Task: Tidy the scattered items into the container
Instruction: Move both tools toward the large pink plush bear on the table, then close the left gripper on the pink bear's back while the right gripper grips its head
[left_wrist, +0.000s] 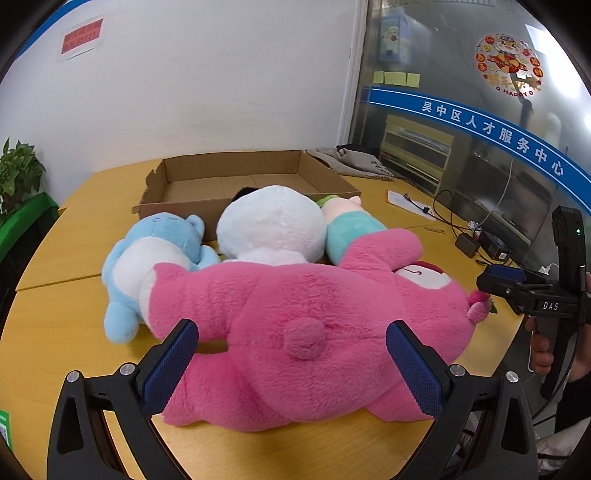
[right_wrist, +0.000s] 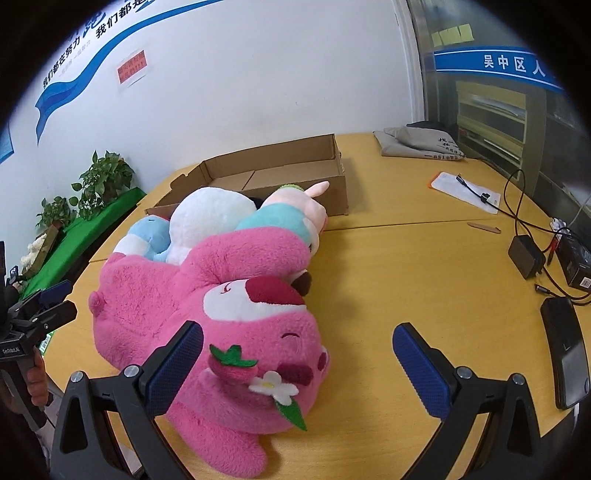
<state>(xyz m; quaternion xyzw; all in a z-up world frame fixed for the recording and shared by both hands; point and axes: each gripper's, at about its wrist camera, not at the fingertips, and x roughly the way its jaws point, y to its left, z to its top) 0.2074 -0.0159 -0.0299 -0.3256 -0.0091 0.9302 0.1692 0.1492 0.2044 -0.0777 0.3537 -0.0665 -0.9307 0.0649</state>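
Note:
A big pink plush bear lies on the yellow table, its back and tail toward my left gripper. That gripper is open, its blue pads either side of the bear's rear. In the right wrist view the pink bear's head lies between the fingers of my open right gripper, near the left pad. Behind the bear lie a light blue plush, a white round plush and a teal-and-pink plush. A shallow cardboard box stands open behind them.
A grey cloth bag sits at the back right. A white packet with a cable, a black charger, cables and a dark phone lie on the right. Potted plants stand left by the wall. A hand holds the right gripper.

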